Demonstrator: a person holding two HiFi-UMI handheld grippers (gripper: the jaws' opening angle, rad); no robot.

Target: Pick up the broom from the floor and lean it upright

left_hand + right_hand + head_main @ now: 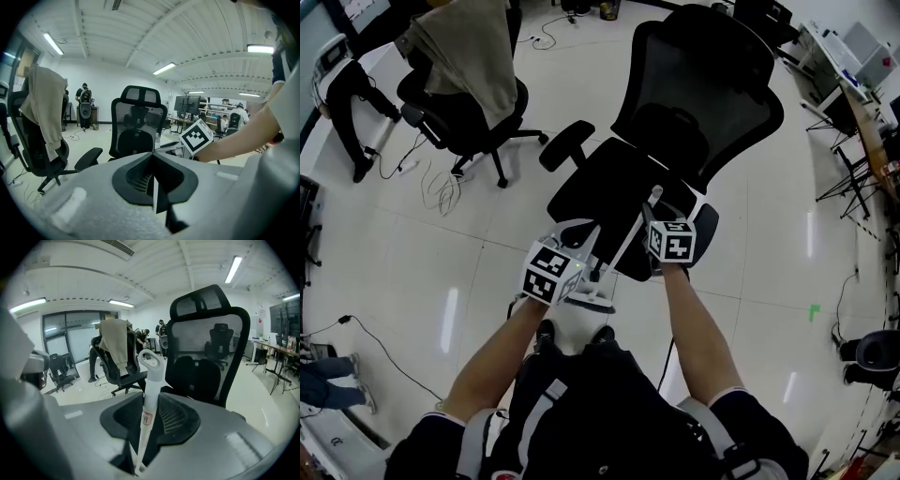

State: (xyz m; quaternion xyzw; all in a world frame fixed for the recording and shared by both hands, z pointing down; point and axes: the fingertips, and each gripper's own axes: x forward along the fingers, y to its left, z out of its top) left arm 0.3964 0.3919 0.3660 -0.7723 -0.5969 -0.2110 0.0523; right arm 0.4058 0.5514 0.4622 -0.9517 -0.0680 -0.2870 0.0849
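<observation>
My right gripper point(149, 397) is clenched on the broom point(147, 414). In the right gripper view the white handle comes up from the bottom middle of the frame, passes between my two dark pads and stands out past them. It ends in a loop at the frame's centre. A small red-edged label sits on the handle just where the pads meet it.

My left gripper point(153, 161) is also drawn tight. In the left gripper view only a thin white strip of the handle point(153, 188) shows between the pads at lower centre. A short white length shows again just above the point where the jaws meet. To the right of it, the marker cube of my right gripper sits close by, with my forearm running off to the right edge.

In the head view both grippers are at the centre of the frame, the left one point(591, 269) lower and to the left, the right one point(651, 217) higher and to the right. The broom point(636, 228) slants between them, its loop end pointing to the upper right, over the seat of a black office chair point(694, 103). It is off the pale floor point(412, 272), held in both sets of jaws. A second chair point(459, 94) draped with a beige garment stands at the upper left, well apart from the broom.
</observation>
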